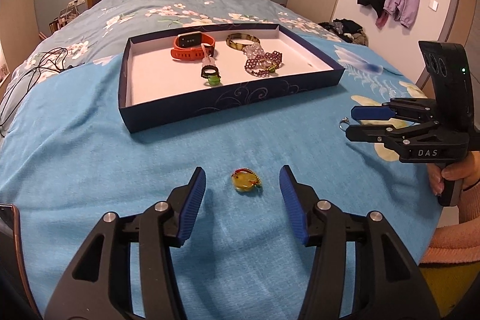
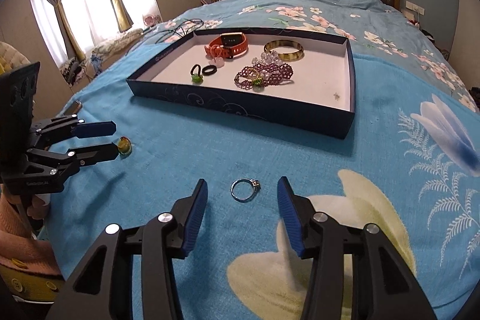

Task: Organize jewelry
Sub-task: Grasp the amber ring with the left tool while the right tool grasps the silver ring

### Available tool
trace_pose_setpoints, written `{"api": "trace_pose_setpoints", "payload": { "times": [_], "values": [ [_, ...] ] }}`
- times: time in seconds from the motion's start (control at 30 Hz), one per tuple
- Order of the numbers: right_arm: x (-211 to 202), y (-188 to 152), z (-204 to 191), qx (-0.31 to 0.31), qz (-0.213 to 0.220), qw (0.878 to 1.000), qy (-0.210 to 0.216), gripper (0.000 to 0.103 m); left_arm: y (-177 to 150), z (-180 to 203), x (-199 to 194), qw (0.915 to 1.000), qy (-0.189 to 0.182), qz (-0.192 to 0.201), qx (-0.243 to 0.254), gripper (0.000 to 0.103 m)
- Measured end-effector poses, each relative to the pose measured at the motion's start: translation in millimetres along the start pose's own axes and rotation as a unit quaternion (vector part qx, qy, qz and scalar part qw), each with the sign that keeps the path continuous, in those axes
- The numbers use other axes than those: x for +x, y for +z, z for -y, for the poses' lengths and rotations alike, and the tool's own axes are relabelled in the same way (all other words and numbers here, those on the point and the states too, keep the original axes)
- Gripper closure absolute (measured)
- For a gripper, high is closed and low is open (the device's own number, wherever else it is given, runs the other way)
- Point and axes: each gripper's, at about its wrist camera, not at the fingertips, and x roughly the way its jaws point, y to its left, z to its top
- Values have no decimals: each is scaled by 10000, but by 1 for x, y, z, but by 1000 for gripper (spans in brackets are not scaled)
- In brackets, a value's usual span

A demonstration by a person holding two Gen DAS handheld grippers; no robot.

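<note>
A yellow pendant [image 1: 246,181] lies on the blue blanket [image 1: 90,158] between the spread fingers of the left tongs [image 1: 242,185], untouched. A silver ring [image 2: 245,189] lies likewise inside the open right tongs [image 2: 242,194]. Beyond both sits the tray [image 1: 228,98] of jewelry.

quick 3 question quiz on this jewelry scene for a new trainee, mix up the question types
1. True or false: the silver ring already lies inside the box.
2. Which piece lies between the fingers of the left hand-held gripper? A) yellow pendant B) orange watch C) purple bead bracelet
3. Fill in: both hand-held grippers, left and right, are ____.

Key
1. False; it lies on the blue blanket.
2. A, the yellow pendant.
3. Open.
</note>
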Motion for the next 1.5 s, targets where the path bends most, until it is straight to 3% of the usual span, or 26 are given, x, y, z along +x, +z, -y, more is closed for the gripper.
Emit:
{"api": "trace_pose_setpoints", "payload": {
  "times": [0.37,0.5,0.63,0.9,1.2,1.5],
  "values": [
    [5,1,-8,-157,-60,9995,-274,74,2,3,13,9998,29,-210,-27,55],
    [4,1,-8,-137,-56,9995,-275,83,3,3,14,9997,28,-226,-37,60],
    [5,1,-8,-134,-57,9995,-272,83,3,2,15,9997,44,-227,-70,65],
    [3,1,1,179,-10,9998,-25,83,3,-1,16,9997,-17,-222,-116,66],
    [3,1,-3,82,-14,9999,-74,84,2,0,17,9997,-42,-231,-94,72],
    [-3,1,-7,27,119,9999,46,84,1,2,17,9997,-23,-226,-69,85]
  ]
}}
